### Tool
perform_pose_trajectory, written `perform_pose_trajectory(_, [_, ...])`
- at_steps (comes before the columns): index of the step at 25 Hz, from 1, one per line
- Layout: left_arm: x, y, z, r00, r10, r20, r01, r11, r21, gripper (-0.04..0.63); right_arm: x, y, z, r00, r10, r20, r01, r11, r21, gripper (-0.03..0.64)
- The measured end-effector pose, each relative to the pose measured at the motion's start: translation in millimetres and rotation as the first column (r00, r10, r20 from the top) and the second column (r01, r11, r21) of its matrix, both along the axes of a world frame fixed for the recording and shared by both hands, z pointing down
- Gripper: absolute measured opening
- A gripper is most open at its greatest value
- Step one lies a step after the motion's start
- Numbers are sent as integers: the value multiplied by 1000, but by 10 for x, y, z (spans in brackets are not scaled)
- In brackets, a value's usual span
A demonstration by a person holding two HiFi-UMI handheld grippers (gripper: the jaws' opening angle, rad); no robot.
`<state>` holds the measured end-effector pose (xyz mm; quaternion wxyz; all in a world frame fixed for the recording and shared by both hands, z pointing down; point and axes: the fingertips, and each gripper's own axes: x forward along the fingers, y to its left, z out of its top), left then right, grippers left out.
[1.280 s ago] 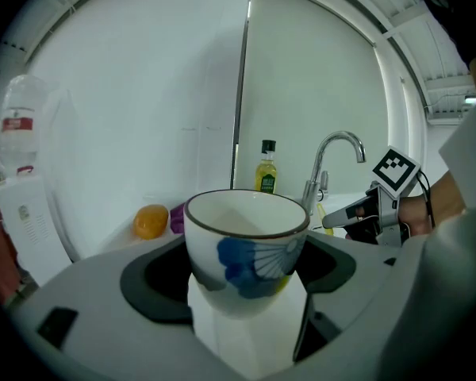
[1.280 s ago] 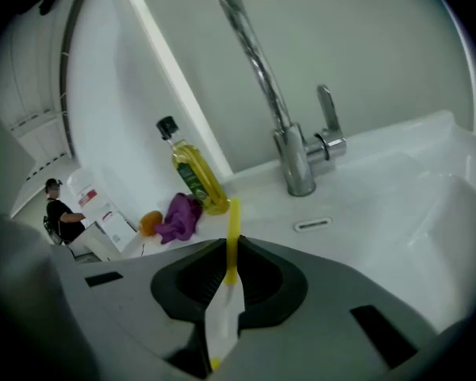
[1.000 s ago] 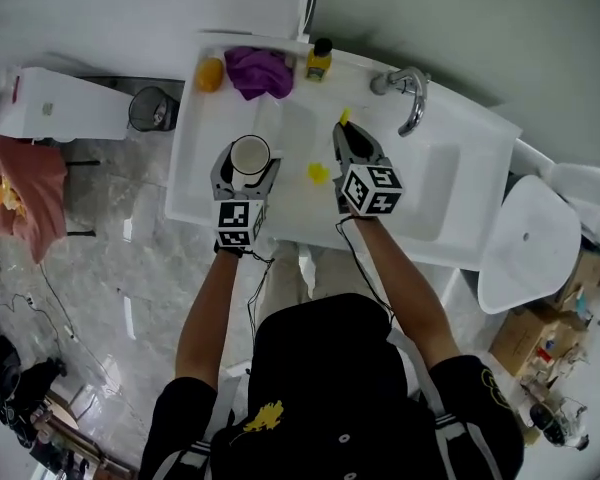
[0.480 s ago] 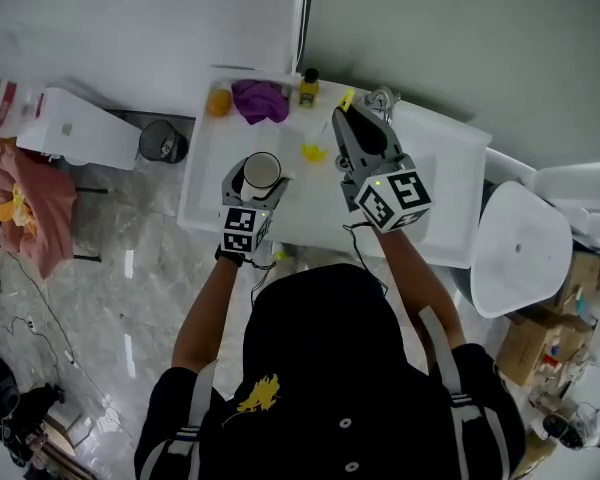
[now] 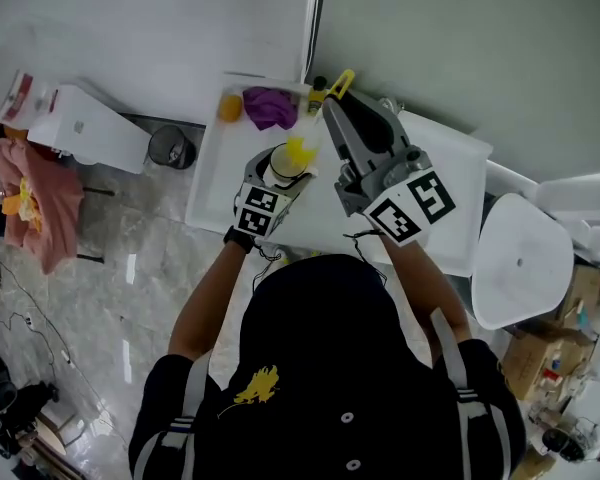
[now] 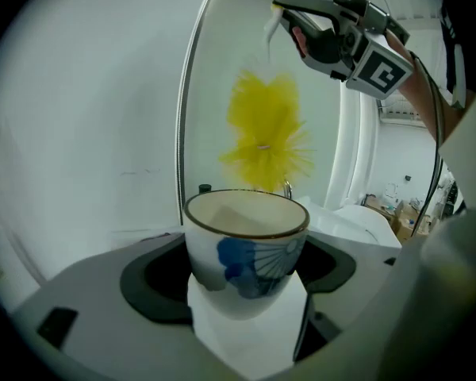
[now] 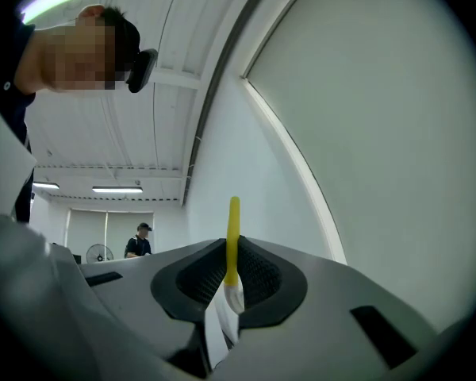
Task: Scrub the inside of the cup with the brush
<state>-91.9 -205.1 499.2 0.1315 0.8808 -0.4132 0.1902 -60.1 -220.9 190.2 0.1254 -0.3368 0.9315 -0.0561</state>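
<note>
My left gripper (image 5: 277,179) is shut on a white cup (image 5: 276,163) with a blue pattern and a gold rim (image 6: 246,248), and holds it upright with its mouth open upward. The brush hangs just above the cup's mouth, its yellow bristles (image 6: 266,137) pointing down toward the rim (image 5: 300,151). My right gripper (image 5: 332,104) is shut on the brush's thin handle (image 7: 234,240), whose yellow tip (image 5: 342,82) sticks out past the jaws. In the left gripper view, the right gripper (image 6: 317,24) shows high above the cup.
Below the grippers is a white sink counter (image 5: 435,143) with a faucet (image 5: 385,102). At its back lie a purple cloth (image 5: 270,108), an orange object (image 5: 230,106) and a small yellow bottle (image 5: 318,88). A bin (image 5: 167,148) stands at the left and a toilet (image 5: 515,258) at the right.
Both grippers have risen from the counter. The right one lifted the brush and swung it left, so the bristles now hang over the cup. The cup came up too.
</note>
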Motion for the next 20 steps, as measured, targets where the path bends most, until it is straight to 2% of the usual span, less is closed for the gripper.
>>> perform_pose_trajectory(5, [117,31,-124,999,39,-35,-41,998,-55,403,-282,90,118,997,-50,-53,51,998,26,67])
perform_pose_trajectory(9, [167,35,-305,997,72,-42,-73,997,-25,403,-355,105,313,992,-56,-117,60,998,30,67])
perform_pose_trajectory(14, [109,-52,-405,997,62,-53,-63,998,-20,403,-324,211,466,990,-90,-111,85,995,-48,67])
perform_pose_trajectory(17, [107,-76,-425,996,81,-27,-81,997,-11,403,-468,333,392,984,-126,-129,124,992,-29,67])
perform_pose_trajectory(20, [257,5,-486,990,143,2,-143,990,15,403,-578,282,318,977,-141,-159,145,989,11,67])
